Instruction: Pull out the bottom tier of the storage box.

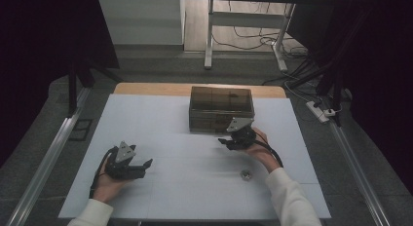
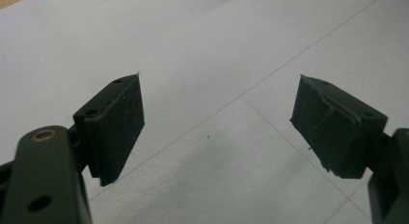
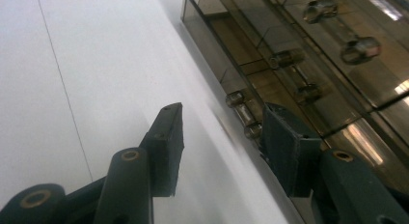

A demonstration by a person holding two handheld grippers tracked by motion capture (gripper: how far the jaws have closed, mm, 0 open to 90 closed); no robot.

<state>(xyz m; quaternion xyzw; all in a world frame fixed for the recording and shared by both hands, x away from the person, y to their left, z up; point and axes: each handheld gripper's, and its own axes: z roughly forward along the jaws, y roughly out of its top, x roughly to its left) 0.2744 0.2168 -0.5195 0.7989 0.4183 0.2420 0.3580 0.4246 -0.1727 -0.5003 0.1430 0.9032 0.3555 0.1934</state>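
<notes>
A smoky clear-brown drawer box [image 1: 221, 108] stands at the back middle of the white mat [image 1: 160, 123]. My right gripper [image 1: 225, 141] sits low at the box's front face, held by a hand in a white sleeve. In the right gripper view its jaws [image 3: 222, 132] stand apart over the mat along the box's [image 3: 308, 55] bottom edge. A small metal knob [image 3: 243, 115] on the box front lies just beside the right-hand pad, and neither pad presses it. My left gripper [image 1: 146, 165] rests at the front left, open over bare mat [image 2: 217, 118].
A small round metal piece [image 1: 246, 174] lies on the mat near the right forearm. More metal knobs [image 3: 354, 48] line the box's drawer fronts. The wooden table edge [image 1: 146, 88] shows behind the mat. Desk legs and cables stand on the floor beyond.
</notes>
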